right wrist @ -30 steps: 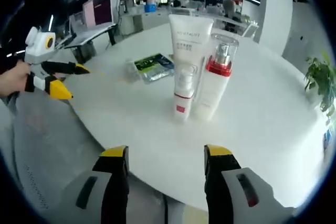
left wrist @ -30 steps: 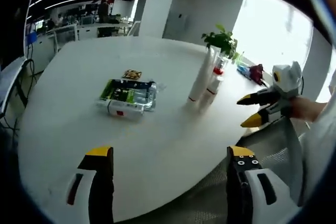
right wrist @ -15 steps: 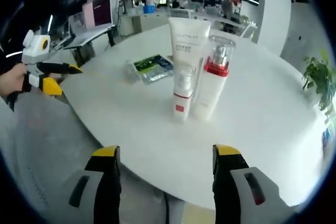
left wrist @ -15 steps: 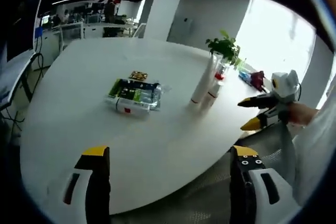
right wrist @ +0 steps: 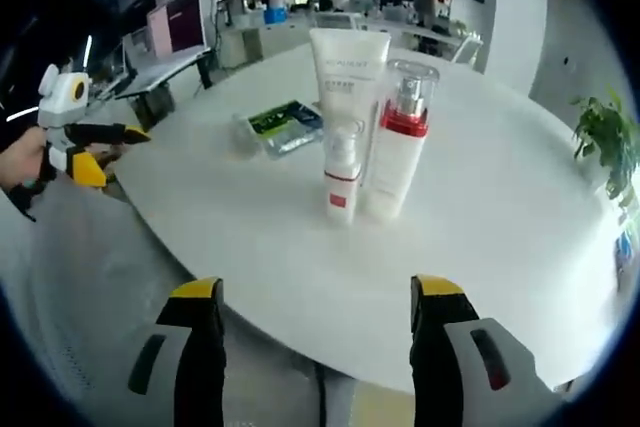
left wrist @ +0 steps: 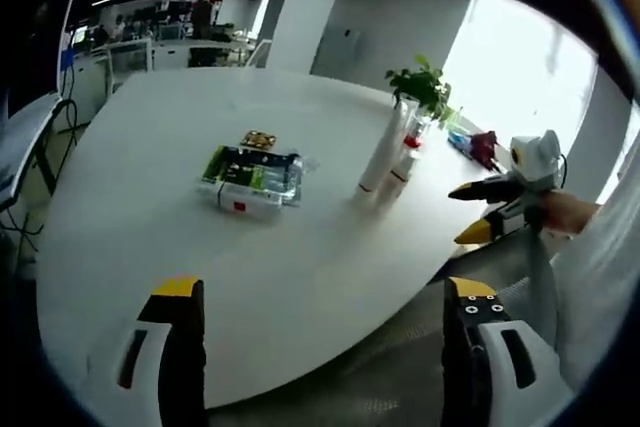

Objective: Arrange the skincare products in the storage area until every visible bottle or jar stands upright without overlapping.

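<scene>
Three skincare products stand upright and close together on the white table: a tall white tube, a small white pump bottle with a red band in front of it, and a white bottle with a red collar and clear cap. In the left gripper view the same group stands at the table's right side. My right gripper is open, held off the table's near edge. My left gripper is open with nothing between its jaws. The right gripper appears at right, the left gripper at left.
A green-and-clear packet lies flat mid-table, with a small brown item behind it. A potted plant and coloured items sit at the far edge. Office desks and monitors fill the background.
Both cameras have drawn back slightly from the table. The right gripper's jaws have spread wider. The products have not moved.
</scene>
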The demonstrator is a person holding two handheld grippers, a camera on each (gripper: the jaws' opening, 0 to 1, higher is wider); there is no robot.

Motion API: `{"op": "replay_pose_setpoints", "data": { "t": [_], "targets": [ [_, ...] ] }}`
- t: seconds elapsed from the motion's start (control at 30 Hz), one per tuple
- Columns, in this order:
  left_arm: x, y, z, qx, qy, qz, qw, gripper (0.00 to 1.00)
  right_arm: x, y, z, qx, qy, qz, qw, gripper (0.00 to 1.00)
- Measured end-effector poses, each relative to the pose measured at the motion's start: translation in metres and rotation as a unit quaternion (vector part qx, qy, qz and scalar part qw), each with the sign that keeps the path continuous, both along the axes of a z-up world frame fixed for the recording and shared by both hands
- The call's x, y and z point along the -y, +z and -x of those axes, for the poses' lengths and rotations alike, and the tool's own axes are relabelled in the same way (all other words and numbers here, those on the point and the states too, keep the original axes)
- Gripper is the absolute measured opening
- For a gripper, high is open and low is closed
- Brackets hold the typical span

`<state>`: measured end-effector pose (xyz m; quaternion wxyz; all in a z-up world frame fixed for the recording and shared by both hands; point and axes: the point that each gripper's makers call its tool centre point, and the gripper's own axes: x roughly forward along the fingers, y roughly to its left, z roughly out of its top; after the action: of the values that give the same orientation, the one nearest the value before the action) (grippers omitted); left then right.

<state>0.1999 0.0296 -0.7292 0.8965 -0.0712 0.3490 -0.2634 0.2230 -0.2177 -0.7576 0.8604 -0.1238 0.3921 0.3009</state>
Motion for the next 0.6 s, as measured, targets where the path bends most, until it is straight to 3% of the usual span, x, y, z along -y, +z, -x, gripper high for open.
{"op": "replay_pose_setpoints", "data": {
  "t": [0.6],
  "targets": [
    [0.004, 0.001, -0.002, -0.009, 0.008, 0.022, 0.9997, 0.90, -0.015, 0.003, -0.003, -0.009, 0.031, 0.014, 0.9994, 0.69]
  ]
}}
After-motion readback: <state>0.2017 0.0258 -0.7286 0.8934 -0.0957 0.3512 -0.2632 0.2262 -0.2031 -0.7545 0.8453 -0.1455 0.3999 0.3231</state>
